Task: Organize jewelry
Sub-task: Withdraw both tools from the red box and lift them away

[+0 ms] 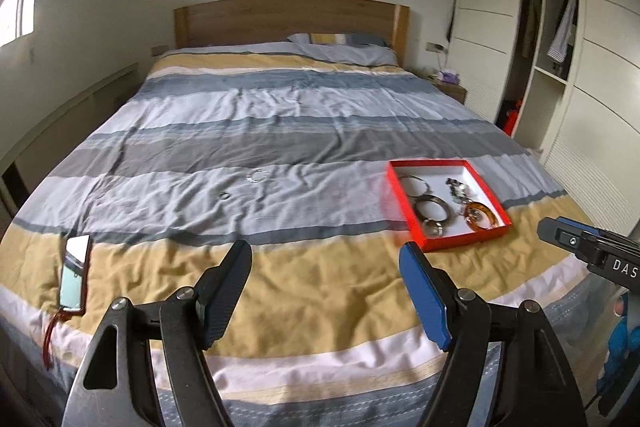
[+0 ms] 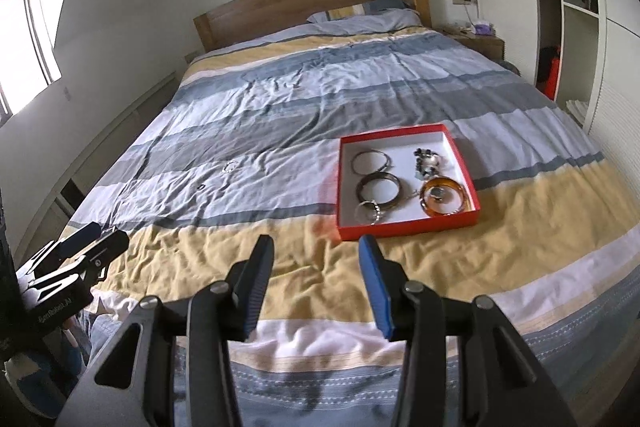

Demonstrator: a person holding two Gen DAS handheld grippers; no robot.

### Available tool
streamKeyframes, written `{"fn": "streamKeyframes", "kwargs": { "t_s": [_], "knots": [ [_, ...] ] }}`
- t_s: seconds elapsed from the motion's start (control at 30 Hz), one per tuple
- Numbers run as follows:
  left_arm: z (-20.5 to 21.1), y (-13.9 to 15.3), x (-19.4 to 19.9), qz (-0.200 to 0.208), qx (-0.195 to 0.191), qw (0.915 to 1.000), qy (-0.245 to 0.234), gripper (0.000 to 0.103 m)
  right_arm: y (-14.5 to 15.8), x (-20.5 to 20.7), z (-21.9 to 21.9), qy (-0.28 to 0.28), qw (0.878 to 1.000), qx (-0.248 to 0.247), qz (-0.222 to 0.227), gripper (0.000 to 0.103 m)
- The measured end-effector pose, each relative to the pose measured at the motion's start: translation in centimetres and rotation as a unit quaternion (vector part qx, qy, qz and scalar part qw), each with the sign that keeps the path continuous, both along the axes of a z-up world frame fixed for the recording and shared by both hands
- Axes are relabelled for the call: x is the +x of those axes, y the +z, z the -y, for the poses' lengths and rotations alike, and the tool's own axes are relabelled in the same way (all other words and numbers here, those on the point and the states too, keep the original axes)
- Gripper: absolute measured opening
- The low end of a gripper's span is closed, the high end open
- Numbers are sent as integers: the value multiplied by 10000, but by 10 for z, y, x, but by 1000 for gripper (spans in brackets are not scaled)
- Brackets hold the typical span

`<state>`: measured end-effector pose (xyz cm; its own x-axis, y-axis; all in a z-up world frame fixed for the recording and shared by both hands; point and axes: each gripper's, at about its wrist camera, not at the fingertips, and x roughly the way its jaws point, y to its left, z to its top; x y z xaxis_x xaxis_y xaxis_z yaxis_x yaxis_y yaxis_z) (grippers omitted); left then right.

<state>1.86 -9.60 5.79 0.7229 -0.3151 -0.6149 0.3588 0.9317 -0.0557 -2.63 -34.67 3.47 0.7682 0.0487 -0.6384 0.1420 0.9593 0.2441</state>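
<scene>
A red box [image 1: 404, 202] [image 2: 468, 169] with a white inside lies on the striped bedspread. It holds several bangles, an amber bangle [image 1: 482, 217] [image 2: 443, 201] and a beaded piece [image 2: 428, 159]. A thin silver bracelet [image 1: 256, 175] [image 2: 229, 167] and a small ring [image 1: 224, 195] [image 2: 202, 186] lie loose on the bedspread, left of the box. My left gripper [image 1: 326, 259] is open and empty above the near yellow stripe. My right gripper [image 2: 316, 253] is open and empty just short of the box's near edge.
A phone in a red case [image 1: 75, 269] lies near the bed's left front edge. The bed [image 1: 280, 107] has a wooden headboard [image 1: 292, 19]. A nightstand [image 2: 480, 43] and white wardrobe [image 1: 560, 47] stand to the right. A window [image 2: 24, 39] is on the left.
</scene>
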Motion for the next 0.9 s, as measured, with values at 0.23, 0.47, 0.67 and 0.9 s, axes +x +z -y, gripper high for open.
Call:
{"fn": "streamKeyframes", "kwargs": {
  "t_s": [0.23, 0.47, 0.67, 0.9],
  "knots": [
    [-33, -3, -3, -42, 72, 9992, 398, 76, 2, 3, -23, 143, 9999, -59, -28, 42],
    [-58, -8, -3, -70, 207, 9969, 753, 78, -2, 12, -40, 327, 9994, -73, -88, 42],
    [-71, -19, 4, -251, 261, 9944, 993, 78, -7, 20, -50, 491, 9987, -93, -126, 42],
    [-78, -29, 11, -396, 297, 9929, 1084, 78, -19, 31, -56, 651, 9975, -85, -255, 42]
  ]
}}
